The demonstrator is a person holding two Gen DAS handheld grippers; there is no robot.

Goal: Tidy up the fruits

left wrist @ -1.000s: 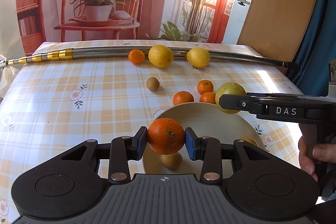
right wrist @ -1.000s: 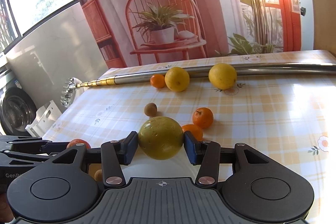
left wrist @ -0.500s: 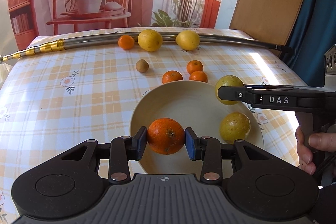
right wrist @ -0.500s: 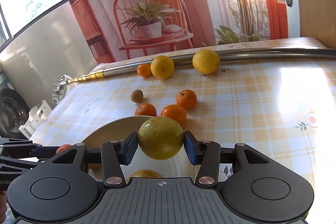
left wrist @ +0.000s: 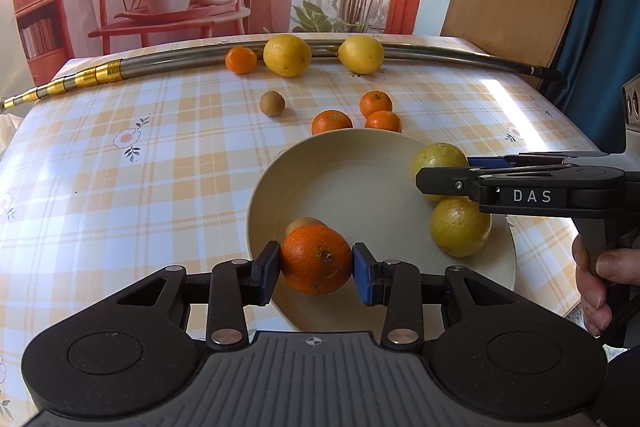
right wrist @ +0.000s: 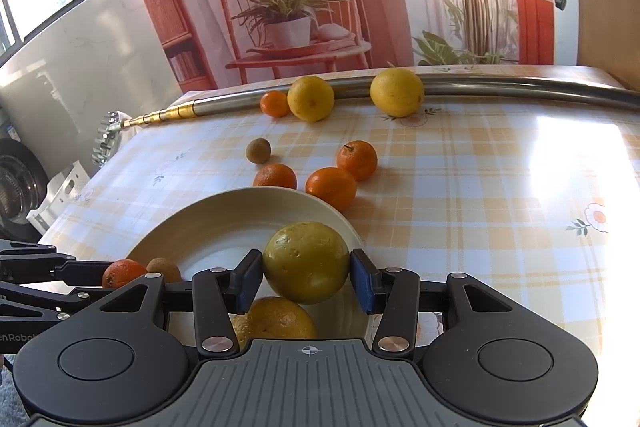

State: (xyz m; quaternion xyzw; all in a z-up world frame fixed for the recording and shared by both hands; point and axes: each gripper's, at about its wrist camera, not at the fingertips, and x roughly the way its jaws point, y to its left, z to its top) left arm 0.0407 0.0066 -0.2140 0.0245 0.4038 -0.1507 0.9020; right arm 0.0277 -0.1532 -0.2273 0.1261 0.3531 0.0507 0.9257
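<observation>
At lower centre of the left wrist view, my left gripper (left wrist: 316,261) pinches an orange (left wrist: 316,259) above the bowl (left wrist: 360,167); a kiwi (left wrist: 302,223) sits behind it. My right gripper (right wrist: 307,273) clamps a yellow-green fruit (right wrist: 306,261) over the bowl's right side.

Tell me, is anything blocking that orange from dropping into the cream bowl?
Mostly clear. The left gripper holds the round orange over the cream bowl; only a small brown kiwi lies beside it.

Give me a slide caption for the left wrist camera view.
Left gripper holds an orange over the bowl; right gripper brings a yellow-green fruit.
</observation>
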